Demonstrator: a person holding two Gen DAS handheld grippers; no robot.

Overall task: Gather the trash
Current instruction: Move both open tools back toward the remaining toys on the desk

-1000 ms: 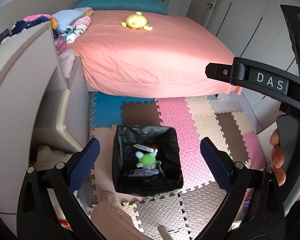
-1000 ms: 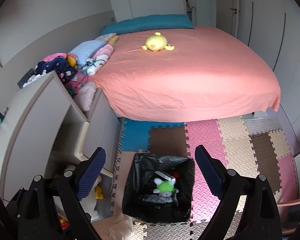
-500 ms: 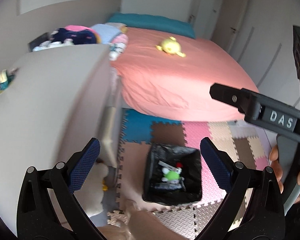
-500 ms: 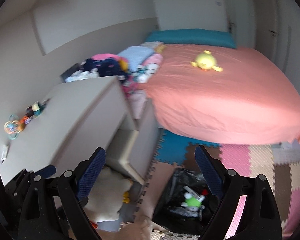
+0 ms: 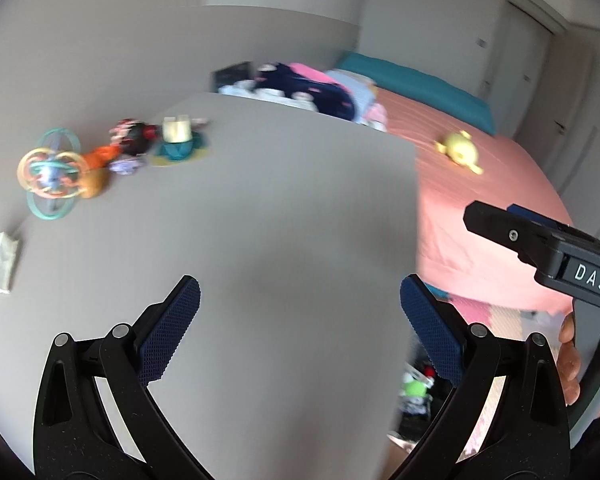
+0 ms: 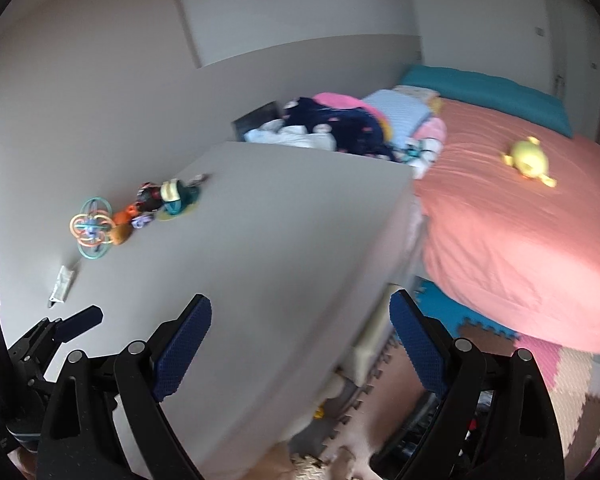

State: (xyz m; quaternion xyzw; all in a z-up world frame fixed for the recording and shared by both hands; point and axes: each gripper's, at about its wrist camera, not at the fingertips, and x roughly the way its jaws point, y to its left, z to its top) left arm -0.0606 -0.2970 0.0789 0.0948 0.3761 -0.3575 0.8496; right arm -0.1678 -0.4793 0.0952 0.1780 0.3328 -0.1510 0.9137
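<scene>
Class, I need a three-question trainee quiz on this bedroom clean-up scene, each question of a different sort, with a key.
1. True or false: the left hand-held gripper is holding the wrapper.
2. Multiple choice: the yellow plush toy lies on A) the grey tabletop, B) the pink bed, C) the foam floor mat.
3. Fill in: the flat wrapper lies on the grey tabletop, apart from the cluster of baby ____.

Key: 1 false; 2 B; 3 toys. The right hand-held gripper is open too.
</scene>
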